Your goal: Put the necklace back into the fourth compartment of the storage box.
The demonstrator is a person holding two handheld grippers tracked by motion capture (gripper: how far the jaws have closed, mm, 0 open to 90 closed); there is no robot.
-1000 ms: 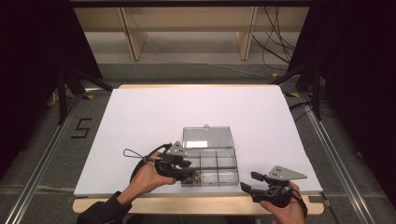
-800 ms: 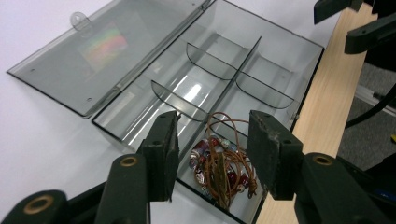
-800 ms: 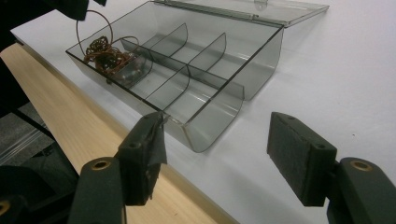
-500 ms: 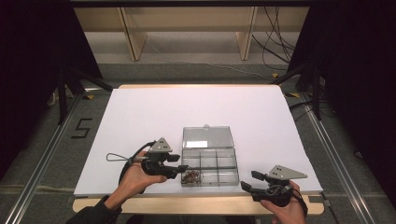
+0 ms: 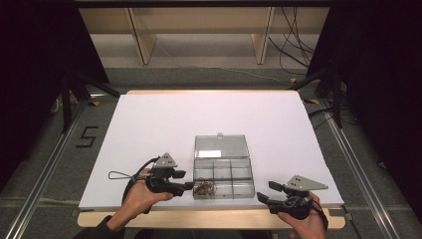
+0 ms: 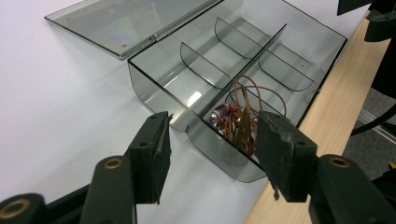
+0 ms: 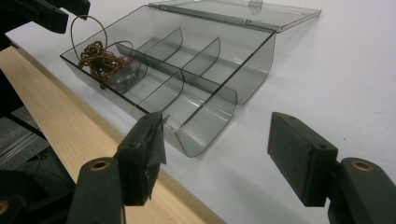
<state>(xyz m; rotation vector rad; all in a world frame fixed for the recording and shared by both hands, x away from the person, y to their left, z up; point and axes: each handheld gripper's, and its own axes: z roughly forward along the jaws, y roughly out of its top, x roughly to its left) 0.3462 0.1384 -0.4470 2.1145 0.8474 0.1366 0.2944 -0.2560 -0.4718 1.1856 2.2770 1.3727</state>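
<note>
A clear plastic compartment box (image 5: 246,178) stands near the table's front edge, its lid (image 5: 220,146) folded flat behind it. A tangle of brown cord with small beads (image 5: 204,188) lies in its near-left compartment. My left gripper (image 5: 185,180) sits just left of the box. Its jaws have just been opening, and nothing is between them. In the left gripper view, the box (image 6: 154,77) and the tangle (image 6: 240,116) lie beyond that gripper (image 6: 210,140). My right gripper (image 5: 266,191) stands open and empty, just right of the box's near-right corner (image 7: 205,135).
White paper (image 5: 149,129) covers the table, with a strip of bare wood (image 5: 209,219) along the front edge. The box's other compartments (image 7: 187,56) look empty. Metal rails (image 5: 40,179) run along both sides of the table, and shelving stands behind it.
My left gripper has drawn back leftward from over the box's near-left compartment and its jaws have widened. The tangle now shows lying in that compartment. The right hand has kept still.
</note>
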